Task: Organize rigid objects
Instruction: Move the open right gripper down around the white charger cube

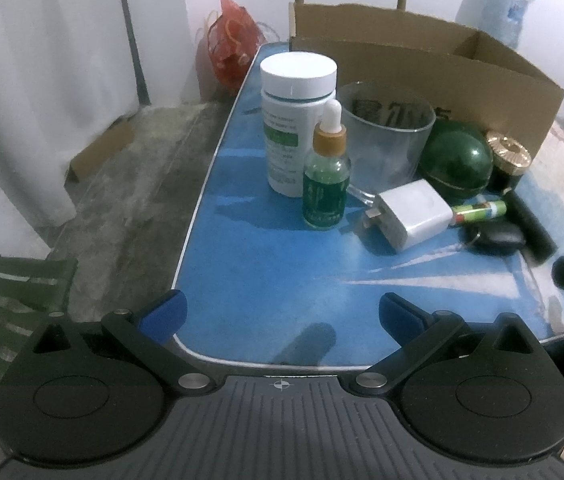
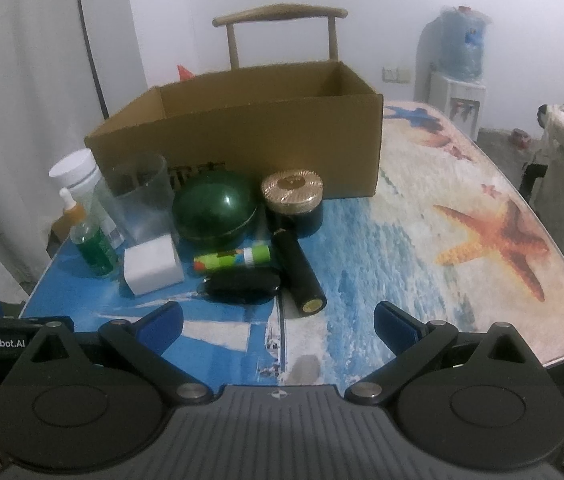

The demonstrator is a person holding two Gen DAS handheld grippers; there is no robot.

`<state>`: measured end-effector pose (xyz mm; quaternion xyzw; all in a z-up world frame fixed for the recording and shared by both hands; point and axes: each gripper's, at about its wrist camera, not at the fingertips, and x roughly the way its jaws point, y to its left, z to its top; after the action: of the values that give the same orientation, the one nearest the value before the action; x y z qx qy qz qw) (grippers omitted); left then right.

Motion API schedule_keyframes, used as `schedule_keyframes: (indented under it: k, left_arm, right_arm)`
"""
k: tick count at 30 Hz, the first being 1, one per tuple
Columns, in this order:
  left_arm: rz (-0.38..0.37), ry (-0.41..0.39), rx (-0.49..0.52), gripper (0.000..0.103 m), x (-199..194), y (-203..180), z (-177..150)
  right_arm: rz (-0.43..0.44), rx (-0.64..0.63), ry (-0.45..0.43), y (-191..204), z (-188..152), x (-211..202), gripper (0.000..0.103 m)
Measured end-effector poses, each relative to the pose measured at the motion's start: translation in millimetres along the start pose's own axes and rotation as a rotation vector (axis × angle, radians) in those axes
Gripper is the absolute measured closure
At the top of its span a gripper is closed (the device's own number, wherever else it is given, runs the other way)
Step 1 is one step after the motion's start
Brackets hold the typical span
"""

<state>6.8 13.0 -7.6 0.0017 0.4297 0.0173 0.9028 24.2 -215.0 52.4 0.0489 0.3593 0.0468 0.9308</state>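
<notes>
A cluster of objects stands before an open cardboard box. From the left: a white-capped bottle, a green dropper bottle, a clear cup, a white charger, a green dome case, a gold-lidded jar, a green tube, a black key fob and a black cylinder. My left gripper and right gripper hang open and empty at the table's near edge.
The table has a beach-print cover with a starfish on its right half. A chair back rises behind the box. A red bag hangs left of the table, a green crate sits on the floor, and a water dispenser stands far right.
</notes>
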Motion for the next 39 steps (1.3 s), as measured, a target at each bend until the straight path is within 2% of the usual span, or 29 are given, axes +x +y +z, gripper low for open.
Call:
schedule_keyframes:
  k: [7, 11, 13, 15, 18, 21, 25, 30, 33, 39]
  left_arm:
    - [-0.029, -0.063, 0.023, 0.000, 11, -3, -4]
    - [-0.088, -0.118, 0.042, 0.000, 11, -6, -2]
    - [-0.122, -0.144, 0.045, 0.000, 11, -7, -2]
    - [-0.163, -0.178, 0.047, 0.000, 13, -8, -2]
    - [-0.192, -0.222, 0.075, 0.001, 17, -14, -2]
    - [-0.200, -0.224, 0.123, 0.002, 22, -22, -1]
    - [-0.251, -0.227, 0.196, 0.008, 27, -35, -2]
    - [-0.287, -0.208, 0.254, 0.021, 37, -49, -2]
    - [-0.310, -0.195, 0.260, 0.022, 43, -52, -1]
    - [-0.332, -0.178, 0.264, 0.033, 49, -54, 1]
  right_arm:
    - [0.111, -0.015, -0.126, -15, -1, -1, 0.000]
    - [0.204, -0.035, -0.227, -13, 6, -3, 0.000]
    - [0.260, -0.038, -0.241, -9, 13, 2, 0.000]
    - [0.314, -0.040, -0.231, -4, 18, 10, 0.002]
    - [0.373, -0.042, -0.185, 4, 25, 28, 0.021]
    - [0.420, -0.028, -0.119, 9, 31, 47, 0.031]
    - [0.444, -0.049, -0.063, 17, 32, 63, 0.038]
    - [0.463, -0.091, -0.018, 29, 33, 75, 0.056]
    - [0.466, -0.102, 0.001, 31, 32, 79, 0.060]
    - [0.458, -0.115, 0.030, 32, 34, 89, 0.063]
